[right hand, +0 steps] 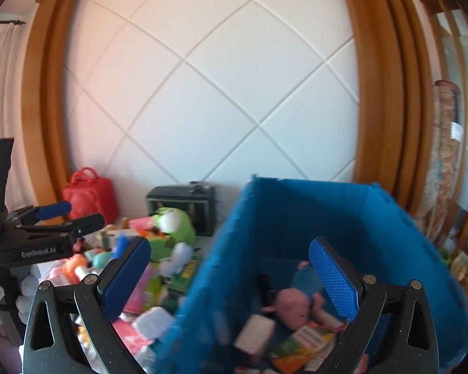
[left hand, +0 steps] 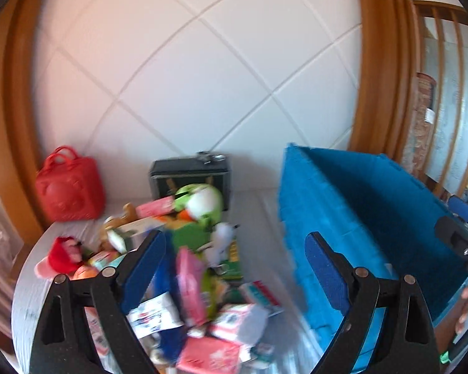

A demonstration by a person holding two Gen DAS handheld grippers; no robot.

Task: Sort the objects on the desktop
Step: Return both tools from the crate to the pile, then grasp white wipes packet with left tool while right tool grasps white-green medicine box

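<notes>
Both grippers are built alike. The left gripper is formed of black plastic linkage arms with triangular cut-outs, joined by round silver pins, and its fingers are faced with blue textured pads. The same black arms, pins and blue pads are seen on the right gripper. White "GenRobot.AI" lettering is printed on the left gripper's body.

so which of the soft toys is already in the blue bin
The pink pig plush, lying inside the blue bin; the green plush sits in the table pile.
</notes>
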